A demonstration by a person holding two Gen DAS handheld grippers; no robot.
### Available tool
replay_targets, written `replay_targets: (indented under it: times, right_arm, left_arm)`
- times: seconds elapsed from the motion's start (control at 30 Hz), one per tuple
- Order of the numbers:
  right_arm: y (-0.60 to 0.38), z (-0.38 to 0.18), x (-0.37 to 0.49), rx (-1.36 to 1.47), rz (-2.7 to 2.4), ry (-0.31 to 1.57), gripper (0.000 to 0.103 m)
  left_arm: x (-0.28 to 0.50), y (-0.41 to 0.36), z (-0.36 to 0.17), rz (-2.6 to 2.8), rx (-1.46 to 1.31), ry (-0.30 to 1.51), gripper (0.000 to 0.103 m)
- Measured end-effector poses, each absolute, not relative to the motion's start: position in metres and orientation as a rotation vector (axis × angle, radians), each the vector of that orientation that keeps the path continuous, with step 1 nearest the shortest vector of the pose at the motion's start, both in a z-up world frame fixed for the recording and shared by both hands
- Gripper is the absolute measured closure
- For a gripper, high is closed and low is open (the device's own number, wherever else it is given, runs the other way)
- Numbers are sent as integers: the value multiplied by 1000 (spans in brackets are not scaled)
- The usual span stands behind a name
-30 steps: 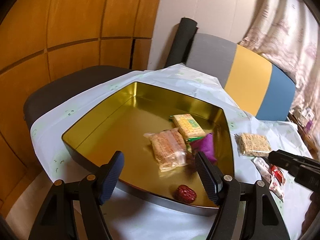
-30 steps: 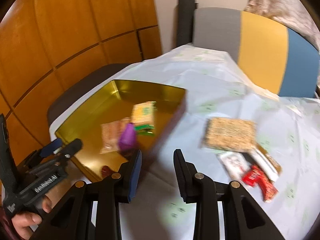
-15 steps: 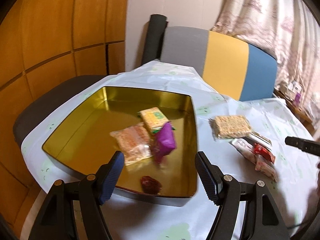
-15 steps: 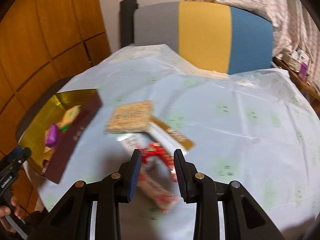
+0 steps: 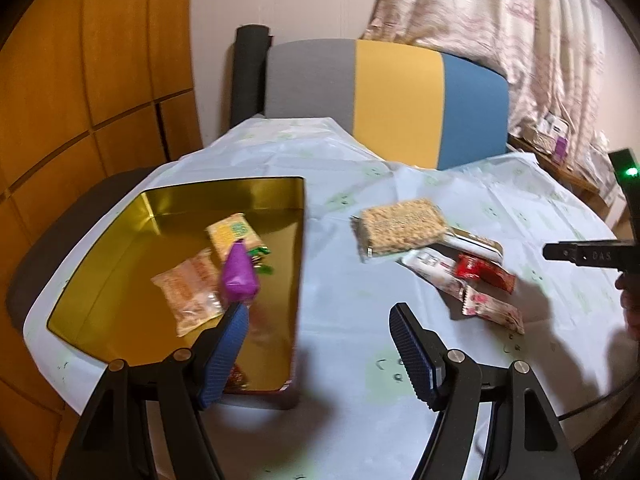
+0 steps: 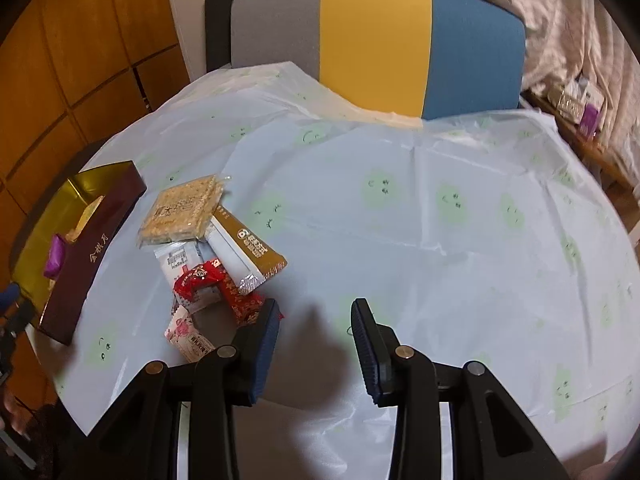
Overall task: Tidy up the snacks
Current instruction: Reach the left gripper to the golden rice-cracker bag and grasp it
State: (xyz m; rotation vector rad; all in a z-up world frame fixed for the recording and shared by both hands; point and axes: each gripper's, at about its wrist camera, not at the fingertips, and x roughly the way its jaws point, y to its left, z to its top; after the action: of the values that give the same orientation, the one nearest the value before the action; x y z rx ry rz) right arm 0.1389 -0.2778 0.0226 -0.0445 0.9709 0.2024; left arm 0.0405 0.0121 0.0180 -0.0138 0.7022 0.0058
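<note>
A gold tin (image 5: 120, 248) with a maroon outer wall (image 6: 92, 256) sits at the table's left. Inside it lie a purple pack (image 5: 239, 272), a yellow cracker pack (image 5: 232, 232) and an orange pack (image 5: 190, 288). Loose snacks are piled on the cloth to its right: an oat bar (image 6: 180, 212), a gold-and-white stick (image 6: 248, 252), a red pack (image 6: 204, 280) and a pink pack (image 6: 186, 336). My left gripper (image 5: 320, 324) is open and empty over the tin's near right corner. My right gripper (image 6: 316, 316) hangs open just right of the pile, nothing between its fingers.
A pale tablecloth (image 6: 400, 220) with green faces covers the round table. A grey, yellow and blue chair (image 6: 376, 40) stands behind it, and a dark seat (image 5: 44, 248) at the left. Wood panelling lies left; a curtain and a low shelf (image 6: 576, 104) right.
Both views have swung right, so the tin has slid left in them. My right gripper has travelled from beside the tin to the loose snack pile. Nothing was picked up.
</note>
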Motion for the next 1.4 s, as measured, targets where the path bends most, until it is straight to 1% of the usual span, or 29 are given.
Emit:
replay_targets:
  times: [0.1,0.17,0.37,0.5,0.6,0.67,0.77,0.8,0.83,0.9,0.93,0.97,1.07,1.13,1.4]
  right_arm:
    - [-278,23,139,-21,236,979,65]
    - [-277,21,141,15,259,1001,62]
    - [-281,15,144,92,255,1057,62]
    - [-282,14,145,115,247,1073,62]
    - [-284,14,146,127,247,1079,62]
    - [-285,15,145,139,249,1079,62]
    - [-288,15,145,161,252,1084,62]
    - [-288,16,146,166,254,1085,62]
    - [-288,16,146,173,258,1082,62]
    - [-287,18,145,180,269,1076,62]
    - [-286,18,145,180,279,1077,62]
    - [-285,18,145,179,286,1078,62]
    - [-277,15,144,160,313,1092,62]
    - [-274,13,144,153,320,1099,62]
    - [-258,2,142,152,358,1107,62]
  left_arm:
    - [46,1,17,-20,0,717,29]
    - [51,-6,16,-41,9,730,29]
    - [67,-24,17,-104,30,746,29]
    - [95,-32,17,-149,14,806,29]
    - [118,-45,16,-168,80,829,29]
    - [137,-53,11,-182,135,868,24]
    - [159,-62,6,-216,201,905,21]
    - [163,-64,5,-221,217,910,15]
    - [170,-66,4,-221,241,914,11]
    - [182,-71,2,-233,281,919,10]
    - [189,-74,0,-236,303,927,7]
    - [195,-76,-1,-241,316,937,5]
    - [214,-79,-2,-283,325,951,3]
    - [227,-78,2,-324,281,952,0]
    - [278,-70,1,-389,165,1018,0]
